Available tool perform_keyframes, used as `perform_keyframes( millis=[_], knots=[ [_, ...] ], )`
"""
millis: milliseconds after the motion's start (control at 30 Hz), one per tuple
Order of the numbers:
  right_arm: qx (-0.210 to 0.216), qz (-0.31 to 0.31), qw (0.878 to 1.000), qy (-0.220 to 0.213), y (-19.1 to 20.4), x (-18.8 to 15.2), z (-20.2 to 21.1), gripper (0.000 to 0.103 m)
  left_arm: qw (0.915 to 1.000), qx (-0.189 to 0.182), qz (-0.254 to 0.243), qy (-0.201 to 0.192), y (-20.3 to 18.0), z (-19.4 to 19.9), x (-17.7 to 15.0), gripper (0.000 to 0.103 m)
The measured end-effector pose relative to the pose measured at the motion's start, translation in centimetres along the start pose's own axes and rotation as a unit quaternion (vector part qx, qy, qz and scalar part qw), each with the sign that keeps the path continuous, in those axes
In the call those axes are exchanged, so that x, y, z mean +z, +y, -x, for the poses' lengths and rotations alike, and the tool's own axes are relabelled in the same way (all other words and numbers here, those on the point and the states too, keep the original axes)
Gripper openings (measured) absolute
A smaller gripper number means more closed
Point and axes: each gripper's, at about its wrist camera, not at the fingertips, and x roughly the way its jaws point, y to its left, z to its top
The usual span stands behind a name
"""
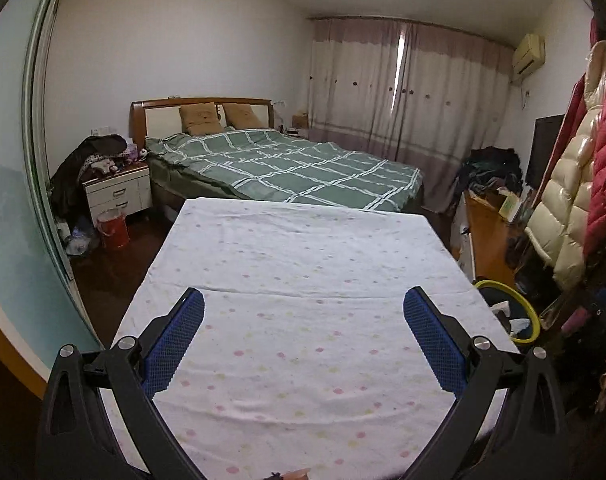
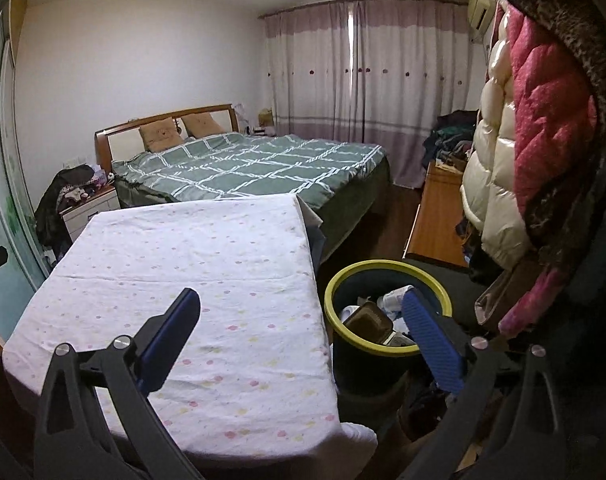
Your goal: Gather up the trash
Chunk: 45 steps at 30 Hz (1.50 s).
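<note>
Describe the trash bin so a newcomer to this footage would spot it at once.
Start at the table with the dotted white cloth. Right of its near corner, on the floor, stands the trash bin: dark, round, already holding rubbish. Its yellow-green rim sets it apart from the hanging coats beside it.

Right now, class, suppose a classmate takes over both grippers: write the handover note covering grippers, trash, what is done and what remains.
Left gripper: open, holding nothing, above the white dotted tablecloth.
Right gripper: open, holding nothing, between table edge and the dark yellow-rimmed trash bin.
Done: the bin already holds wrappers and a brown box.
Left: no loose trash shows on the cloth; check elsewhere.
</note>
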Motion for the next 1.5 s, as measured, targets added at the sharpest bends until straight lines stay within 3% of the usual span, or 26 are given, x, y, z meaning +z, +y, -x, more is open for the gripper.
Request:
perform_keyframes(
  millis=[333, 1500],
  knots=[
    [-0.006, -0.009, 1.0, -0.013, 0.2, -0.4, 1.7, 0.096, 0.9987, 0.019, -0.047, -0.01, -2.1, 2.2, -0.6, 0.098],
    [-0.009, -0.018, 1.0, -0.005, -0.1, -1.1, 0.6, 0.096, 0.9978, 0.023, -0.062, 0.004, -3.7, 0.2, -0.1, 0.098]
  ],
)
